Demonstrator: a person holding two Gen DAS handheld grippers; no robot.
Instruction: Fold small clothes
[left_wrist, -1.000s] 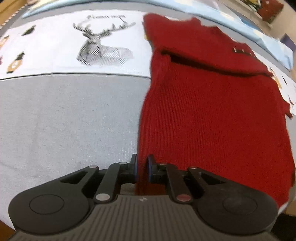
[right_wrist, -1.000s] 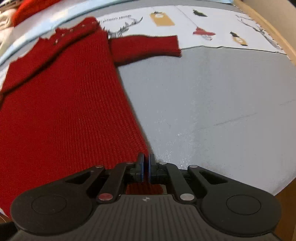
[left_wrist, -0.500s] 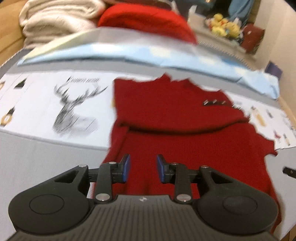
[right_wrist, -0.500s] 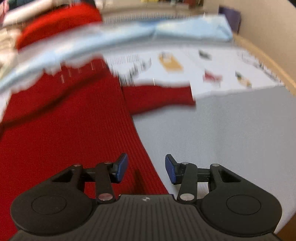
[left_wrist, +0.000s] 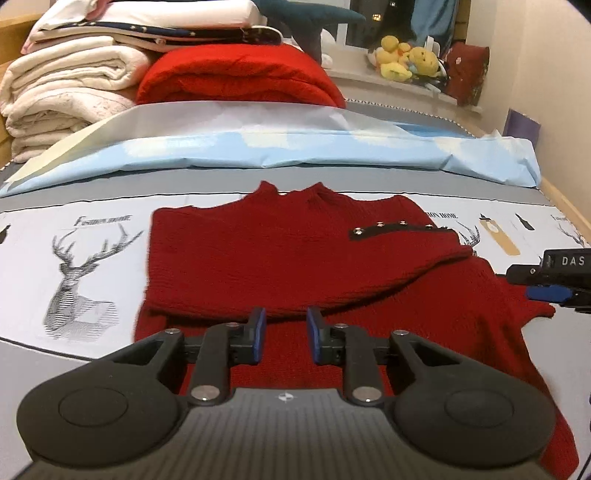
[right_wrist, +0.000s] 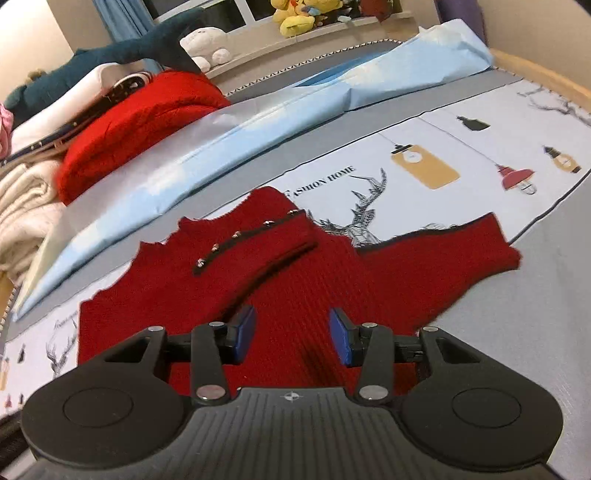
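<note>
A small dark red knit sweater (left_wrist: 295, 258) lies flat on the grey bed cover, one sleeve folded across its chest, with metal studs along one shoulder. My left gripper (left_wrist: 283, 334) is open and empty, raised above the sweater's lower body. My right gripper (right_wrist: 292, 332) is open and empty, raised above the sweater (right_wrist: 295, 284); the other sleeve (right_wrist: 450, 258) lies spread out to the right. The right gripper's tip (left_wrist: 546, 284) shows at the right edge of the left wrist view.
A folded bright red knit (left_wrist: 240, 77), a stack of white blankets (left_wrist: 62, 92) and a light blue sheet (left_wrist: 295, 147) lie at the back. Plush toys (left_wrist: 406, 62) sit on the sill. The bed's wooden edge (right_wrist: 546, 74) runs on the right.
Both grippers were shut on the sweater's bottom hem; they have let go, opened and lifted up and back, so the whole sweater and the back of the bed are in view.
</note>
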